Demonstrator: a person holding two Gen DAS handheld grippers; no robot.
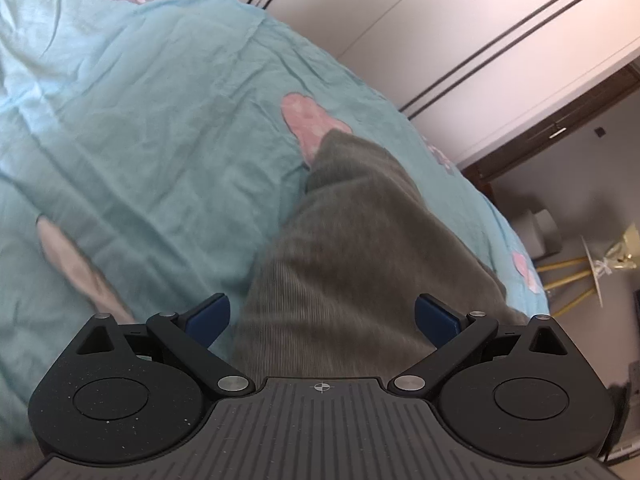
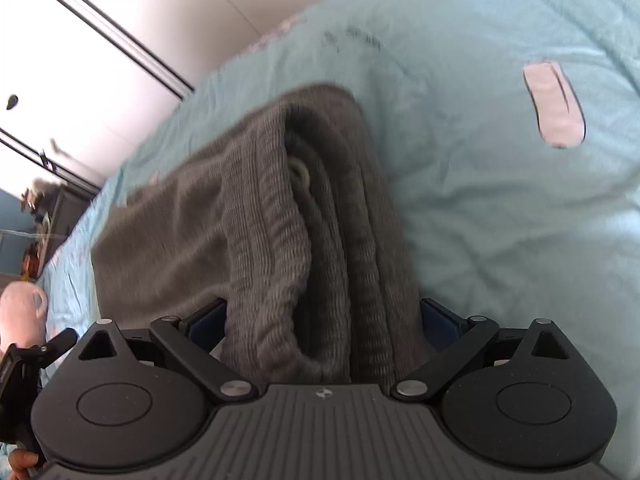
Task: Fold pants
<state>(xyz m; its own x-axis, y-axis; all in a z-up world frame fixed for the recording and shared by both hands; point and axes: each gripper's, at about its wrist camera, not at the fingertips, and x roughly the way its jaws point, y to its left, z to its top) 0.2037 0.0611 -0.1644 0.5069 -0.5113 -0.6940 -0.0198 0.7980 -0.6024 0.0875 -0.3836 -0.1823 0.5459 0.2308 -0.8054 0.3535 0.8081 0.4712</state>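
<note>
Grey-green corduroy pants [image 1: 352, 248] lie on a light blue bedspread [image 1: 152, 128]. In the left wrist view one leg runs away from me toward its cuff. My left gripper [image 1: 322, 316] is open, its blue pads on either side of the fabric just above it. In the right wrist view the pants [image 2: 280, 216] are bunched in folds at the ribbed waistband, with a pale drawstring showing. My right gripper [image 2: 324, 320] is open, its jaws standing wide on either side of the waistband folds.
The bedspread [image 2: 500, 140] has pink cartoon prints [image 1: 308, 120]. White wardrobe doors [image 1: 460, 32] stand beyond the bed. A small table with yellow legs [image 1: 576, 280] stands at the bed's far right. The other gripper [image 2: 24, 360] shows at the left edge.
</note>
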